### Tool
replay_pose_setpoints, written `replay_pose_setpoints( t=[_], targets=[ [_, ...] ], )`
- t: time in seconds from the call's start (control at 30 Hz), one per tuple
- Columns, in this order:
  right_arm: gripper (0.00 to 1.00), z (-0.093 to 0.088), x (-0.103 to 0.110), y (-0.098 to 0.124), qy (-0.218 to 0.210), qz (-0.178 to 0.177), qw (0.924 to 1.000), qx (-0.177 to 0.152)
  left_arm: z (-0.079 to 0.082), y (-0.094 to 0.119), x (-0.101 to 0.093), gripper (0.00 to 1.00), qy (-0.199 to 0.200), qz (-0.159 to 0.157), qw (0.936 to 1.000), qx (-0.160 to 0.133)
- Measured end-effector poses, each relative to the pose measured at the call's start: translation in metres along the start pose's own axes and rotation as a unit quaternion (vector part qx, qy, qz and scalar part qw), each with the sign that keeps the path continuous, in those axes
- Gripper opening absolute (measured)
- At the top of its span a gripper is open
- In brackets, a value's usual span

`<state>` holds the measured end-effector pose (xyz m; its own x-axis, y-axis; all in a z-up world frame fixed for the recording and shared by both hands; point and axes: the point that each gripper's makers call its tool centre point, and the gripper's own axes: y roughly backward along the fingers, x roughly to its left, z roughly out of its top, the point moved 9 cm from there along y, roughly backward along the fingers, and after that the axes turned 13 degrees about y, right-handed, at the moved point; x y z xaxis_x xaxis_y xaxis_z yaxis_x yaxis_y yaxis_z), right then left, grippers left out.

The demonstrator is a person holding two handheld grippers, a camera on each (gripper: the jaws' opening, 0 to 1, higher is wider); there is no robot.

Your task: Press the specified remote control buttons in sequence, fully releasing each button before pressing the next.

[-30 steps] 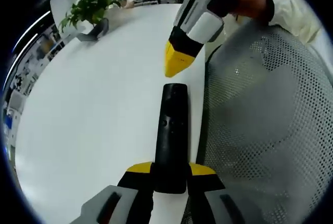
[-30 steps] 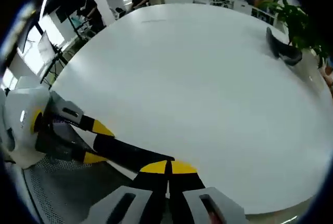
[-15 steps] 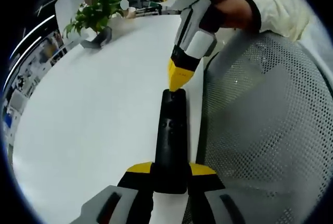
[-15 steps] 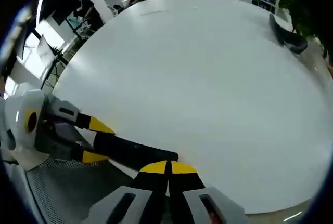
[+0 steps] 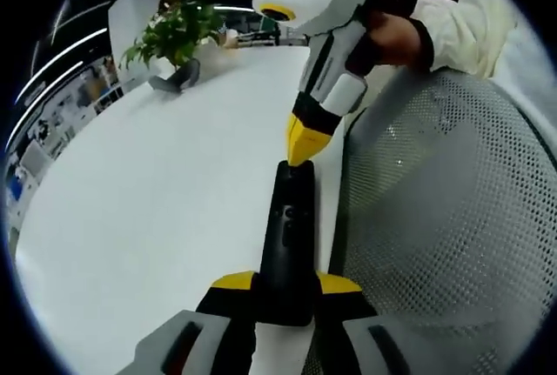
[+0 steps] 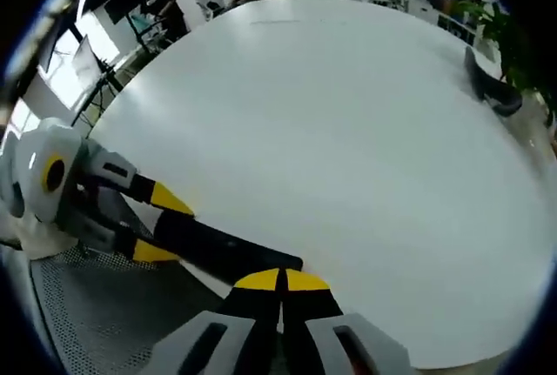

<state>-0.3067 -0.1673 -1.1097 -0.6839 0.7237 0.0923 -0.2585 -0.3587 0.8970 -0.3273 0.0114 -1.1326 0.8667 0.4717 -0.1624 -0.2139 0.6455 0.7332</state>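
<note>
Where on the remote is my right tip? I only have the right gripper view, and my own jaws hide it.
Observer: In the left gripper view, the right gripper is shut, with its tip at the remote's far end.
Operator: Is it on the buttons?
Observer: No. The buttons I can make out sit nearer the left gripper, clear of the tip.
Operator: Who's holding it?
Observer: A hand with a pale sleeve.
</note>
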Motion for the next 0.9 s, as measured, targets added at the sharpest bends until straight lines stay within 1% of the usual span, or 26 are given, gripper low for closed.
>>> replay_pose_setpoints(
  t=[0.1, 0.17, 0.2, 0.23, 0.27, 0.3, 0.33, 0.37, 0.43, 0.53, 0.57, 0.6, 0.67, 0.7, 0.73, 0.77, 0.87, 0.9],
  targets=[
    [0.0, 0.001, 0.001, 0.0, 0.019, -0.006, 0.9998, 0.003, 0.001, 0.0, 0.0, 0.24, 0.0, -0.001, 1.0, -0.001],
    [0.0, 0.002, 0.003, -0.001, 0.054, -0.018, 0.9983, 0.009, 0.001, 0.0, 0.0, 0.24, 0.002, -0.001, 1.0, -0.005],
    [0.0, 0.003, 0.006, -0.002, 0.056, -0.024, 0.9981, 0.011, 0.0, 0.0, 0.0, 0.24, 0.004, -0.001, 1.0, -0.008],
    [0.0, 0.003, 0.007, -0.002, 0.063, -0.03, 0.9975, 0.01, 0.0, 0.0, 0.0, 0.25, 0.01, 0.0, 0.9999, -0.012],
    [0.0, 0.003, 0.006, -0.002, 0.084, -0.036, 0.9957, 0.013, 0.001, 0.0, 0.0, 0.25, 0.025, 0.001, 0.9996, -0.013],
    [0.0, 0.004, 0.008, -0.002, 0.09, -0.04, 0.995, 0.018, 0.003, 0.0, 0.001, 0.25, 0.033, 0.0, 0.9994, -0.009],
    [0.0, 0.004, 0.01, -0.002, 0.087, -0.041, 0.9951, 0.02, 0.004, 0.0, 0.001, 0.25, 0.046, -0.001, 0.9989, -0.006],
    [0.0, 0.005, 0.009, -0.002, 0.085, -0.042, 0.9953, 0.021, 0.004, 0.0, 0.002, 0.25, 0.048, -0.002, 0.9988, -0.009],
    [0.0, 0.004, 0.005, -0.001, 0.07, -0.035, 0.9968, 0.018, 0.003, -0.001, 0.001, 0.25, 0.032, -0.007, 0.9994, -0.012],
    [0.0, 0.001, 0.001, -0.001, 0.021, -0.008, 0.9998, -0.002, 0.003, -0.001, -0.001, 0.25, 0.014, -0.002, 0.9999, -0.009],
    [0.0, -0.001, -0.002, -0.001, 0.021, 0.006, 0.9996, -0.016, 0.003, -0.001, -0.001, 0.25, 0.009, -0.002, 0.9999, -0.008],
    [0.0, -0.003, -0.004, 0.0, 0.028, 0.011, 0.9992, -0.025, 0.003, -0.001, -0.001, 0.25, 0.006, -0.001, 0.9999, -0.008],
    [0.0, -0.001, -0.003, 0.0, 0.02, 0.006, 0.9997, -0.015, 0.003, -0.001, 0.0, 0.25, 0.005, -0.001, 1.0, -0.008],
    [0.0, -0.001, 0.0, 0.0, 0.027, 0.001, 0.9996, -0.013, 0.003, -0.001, 0.0, 0.25, 0.007, -0.001, 1.0, -0.007],
    [0.0, 0.0, 0.001, 0.0, 0.05, -0.008, 0.9987, -0.011, 0.003, -0.001, 0.0, 0.25, 0.008, -0.002, 0.9999, -0.007],
    [0.0, 0.0, 0.002, -0.001, 0.056, -0.013, 0.9983, -0.012, 0.003, -0.001, 0.0, 0.25, 0.008, -0.002, 0.9999, -0.008],
    [0.0, -0.001, 0.002, 0.0, 0.063, -0.016, 0.9978, -0.014, 0.003, -0.001, 0.0, 0.25, 0.007, -0.002, 0.9999, -0.01],
    [0.0, -0.001, 0.002, 0.0, 0.06, -0.015, 0.998, -0.014, 0.002, -0.001, 0.0, 0.25, 0.006, -0.002, 0.9999, -0.011]
  ],
)
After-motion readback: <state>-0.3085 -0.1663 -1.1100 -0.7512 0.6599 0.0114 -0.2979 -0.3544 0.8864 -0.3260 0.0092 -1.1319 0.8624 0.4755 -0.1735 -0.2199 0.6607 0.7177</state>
